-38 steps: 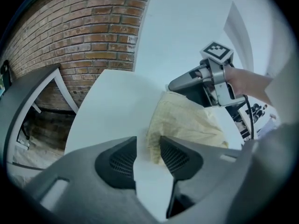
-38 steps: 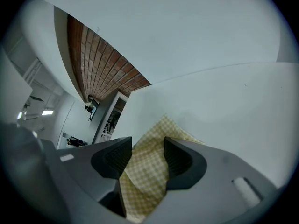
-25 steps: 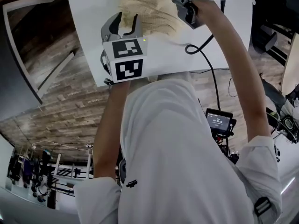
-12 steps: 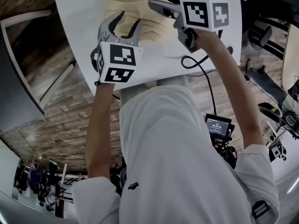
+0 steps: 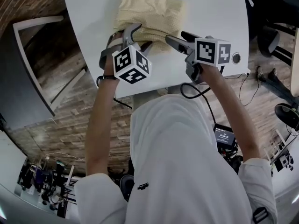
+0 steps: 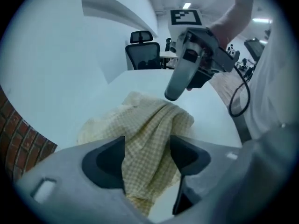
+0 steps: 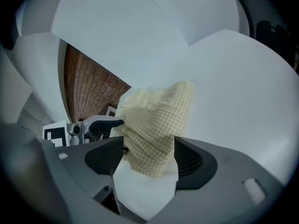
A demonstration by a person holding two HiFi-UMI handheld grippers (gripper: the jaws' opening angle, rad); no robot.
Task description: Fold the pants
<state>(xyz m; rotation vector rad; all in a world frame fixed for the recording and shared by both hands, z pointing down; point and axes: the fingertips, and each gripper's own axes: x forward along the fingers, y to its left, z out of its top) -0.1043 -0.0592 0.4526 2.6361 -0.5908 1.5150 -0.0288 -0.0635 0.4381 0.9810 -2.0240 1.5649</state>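
The pants (image 5: 149, 13) are a pale yellow checked bundle, folded on the white table (image 5: 210, 13). My left gripper (image 5: 125, 40) hangs at the bundle's near left edge. Its jaws have just been opening, and in the left gripper view the cloth (image 6: 149, 134) lies loosely in the gap of the left gripper (image 6: 147, 160), with neither pad pressing it. My right gripper (image 5: 180, 38) is by the near right corner. Its jaws have also just been opening. In the right gripper view the right gripper (image 7: 149, 160) stands wide, with only a corner of the pants (image 7: 159, 120) showing between the jaws.
A black cable (image 5: 187, 90) hangs off the table's near edge by the right arm. A small round fitting (image 5: 236, 58) sits in the table's near right corner. A white chair frame (image 5: 37, 22) stands left of the table, and an office chair (image 6: 142, 55) beyond it.
Both grippers have drawn back toward the table's near edge and opened wider. The left one has rolled. More of the folded pants now shows, lying free on the table.
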